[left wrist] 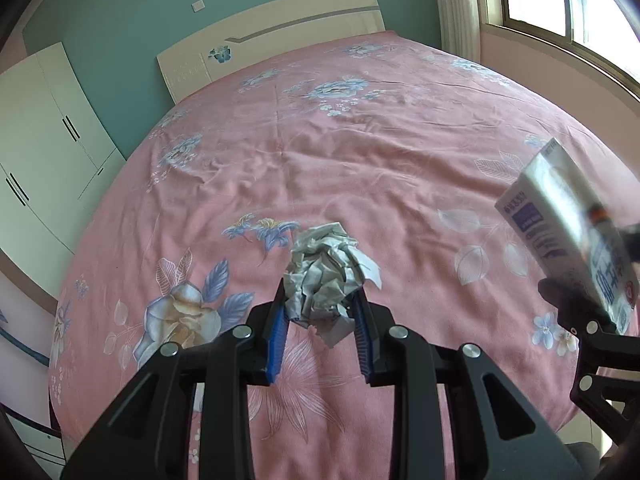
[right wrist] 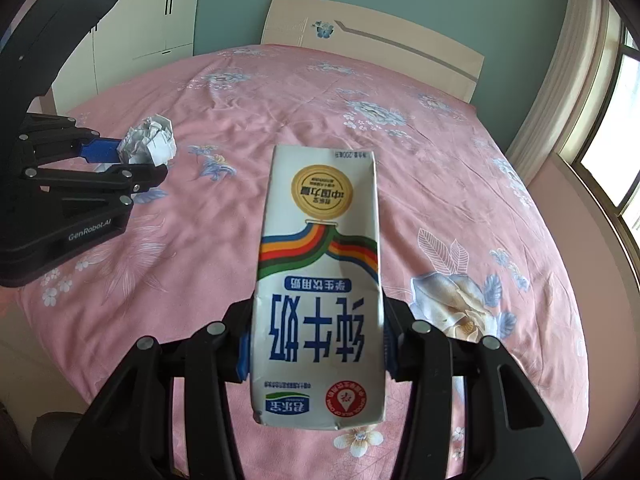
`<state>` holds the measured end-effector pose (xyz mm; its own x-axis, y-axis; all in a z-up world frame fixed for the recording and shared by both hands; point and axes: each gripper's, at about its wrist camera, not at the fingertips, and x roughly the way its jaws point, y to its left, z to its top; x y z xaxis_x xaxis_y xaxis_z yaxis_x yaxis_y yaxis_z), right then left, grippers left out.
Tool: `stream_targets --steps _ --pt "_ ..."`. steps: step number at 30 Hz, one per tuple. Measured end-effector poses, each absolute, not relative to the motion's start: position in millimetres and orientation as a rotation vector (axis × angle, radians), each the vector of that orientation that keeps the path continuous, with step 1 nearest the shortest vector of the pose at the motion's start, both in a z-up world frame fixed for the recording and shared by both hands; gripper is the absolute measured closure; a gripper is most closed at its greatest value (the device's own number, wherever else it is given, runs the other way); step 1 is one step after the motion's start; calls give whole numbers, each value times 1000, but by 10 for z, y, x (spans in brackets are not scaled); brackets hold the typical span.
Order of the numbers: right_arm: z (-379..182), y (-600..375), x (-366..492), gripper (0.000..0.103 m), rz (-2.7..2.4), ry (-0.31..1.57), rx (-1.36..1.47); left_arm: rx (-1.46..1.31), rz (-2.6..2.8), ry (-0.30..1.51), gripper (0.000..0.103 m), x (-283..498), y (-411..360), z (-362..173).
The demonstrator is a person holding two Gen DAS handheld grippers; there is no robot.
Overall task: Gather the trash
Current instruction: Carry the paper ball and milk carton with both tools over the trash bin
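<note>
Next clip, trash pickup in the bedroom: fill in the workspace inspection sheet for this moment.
Surface: pink floral bedsheet, lightly wrinkled.
Job's things: crumpled paper ball and white milk carton, both lifted off the bed.
Clutter: nothing seen on the bed.
Grippers: left claw shut on the paper ball; right claw shut on the milk carton, its print upside down.
Cables: nothing seen.
Surroundings: headboard, white wardrobe, window with curtain.

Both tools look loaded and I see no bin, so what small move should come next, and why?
Probably carry both loads off the pink floral bedspread toward a bin outside these views. The left tool is shut on the crumpled grey-white paper ball, the right tool on the white milk carton, and no other trash shows on the bed.
</note>
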<state>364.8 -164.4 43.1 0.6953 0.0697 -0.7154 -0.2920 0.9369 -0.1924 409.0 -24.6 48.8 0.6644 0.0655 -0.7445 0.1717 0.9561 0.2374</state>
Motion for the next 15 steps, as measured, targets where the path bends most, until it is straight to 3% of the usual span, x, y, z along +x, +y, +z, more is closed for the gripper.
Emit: stream_targets --steps 15 --pt "1383 -1788 1888 55 191 688 -311 294 -79 723 71 2330 -279 1403"
